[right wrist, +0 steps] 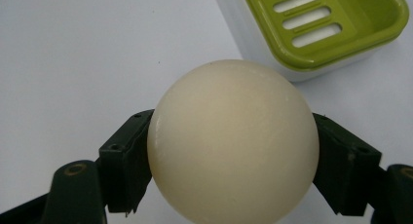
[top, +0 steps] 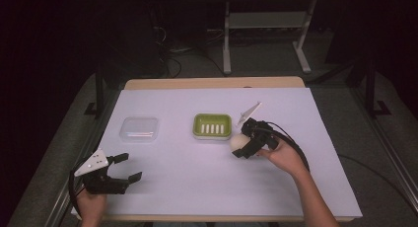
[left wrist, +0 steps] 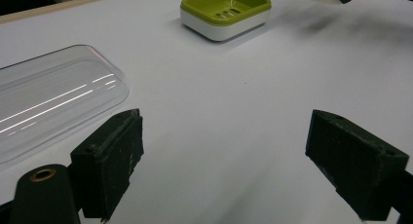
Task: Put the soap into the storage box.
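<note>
right gripper (top: 242, 147): fingers clamp cream soap (right wrist: 233, 141) | green dish (right wrist: 327, 27) just beyond | left gripper (top: 129, 169): fingers spread, holding nothing

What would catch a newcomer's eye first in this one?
First, the round cream soap clamped between the jaws of the right tongs, held just in front of the green soap dish at the middle of the table. Next, the clear plastic lid lying left of the dish on the white tabletop. The left tongs hover open and empty near the front left corner.
</note>
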A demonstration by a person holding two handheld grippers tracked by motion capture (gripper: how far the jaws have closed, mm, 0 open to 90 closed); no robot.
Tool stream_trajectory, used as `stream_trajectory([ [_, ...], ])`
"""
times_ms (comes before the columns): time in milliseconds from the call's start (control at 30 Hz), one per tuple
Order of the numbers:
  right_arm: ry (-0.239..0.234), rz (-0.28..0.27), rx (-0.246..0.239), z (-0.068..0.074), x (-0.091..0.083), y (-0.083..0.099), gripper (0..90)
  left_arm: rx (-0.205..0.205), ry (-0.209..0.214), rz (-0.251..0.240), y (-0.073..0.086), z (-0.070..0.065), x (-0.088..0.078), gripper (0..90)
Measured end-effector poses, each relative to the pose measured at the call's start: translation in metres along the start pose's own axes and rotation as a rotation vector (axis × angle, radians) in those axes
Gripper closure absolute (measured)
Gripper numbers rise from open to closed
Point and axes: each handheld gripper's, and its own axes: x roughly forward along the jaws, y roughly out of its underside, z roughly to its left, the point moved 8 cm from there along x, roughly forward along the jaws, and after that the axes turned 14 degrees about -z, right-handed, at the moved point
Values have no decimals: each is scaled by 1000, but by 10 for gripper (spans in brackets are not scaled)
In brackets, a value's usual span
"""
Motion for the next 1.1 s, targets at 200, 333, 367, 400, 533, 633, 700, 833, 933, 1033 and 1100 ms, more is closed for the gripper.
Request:
stream_trajectory([
  [200, 0, -8, -9, -4, 3, -10, 238, -1, 0, -1, 0, 0, 0, 132],
  [333, -6, -11, -13, -4, 6, -15, 238, 0, 1, 0, 0, 0, 0, 132],
  [367, -8, -10, -17, -5, 6, -16, 238, -1, 1, -1, 0, 0, 0, 132],
  [400, -5, -10, -18, -6, 7, -18, 238, -1, 1, -2, 0, 0, 0, 132],
  [533, -8, -9, -20, -8, 10, -23, 239, 0, 0, 2, 0, 1, -1, 132],
  [633, -11, -12, -23, -10, 11, -27, 238, -6, -3, 1, 0, 1, -1, 132],
  [700, -10, -13, -27, -11, 11, -29, 238, -5, -3, 0, 0, 1, -1, 132],
  [833, -13, -12, -23, -11, 12, -34, 238, -5, -3, 1, 0, 1, -1, 132],
  [933, -14, -11, -22, -13, 14, -38, 238, -4, -3, 0, 0, 1, -1, 132],
  [1033, -11, -7, -28, -14, 15, -40, 238, -5, -3, 0, 0, 1, -1, 132],
  [1100, -13, -13, -32, -15, 16, -43, 238, -5, -3, 0, 0, 1, -1, 132],
])
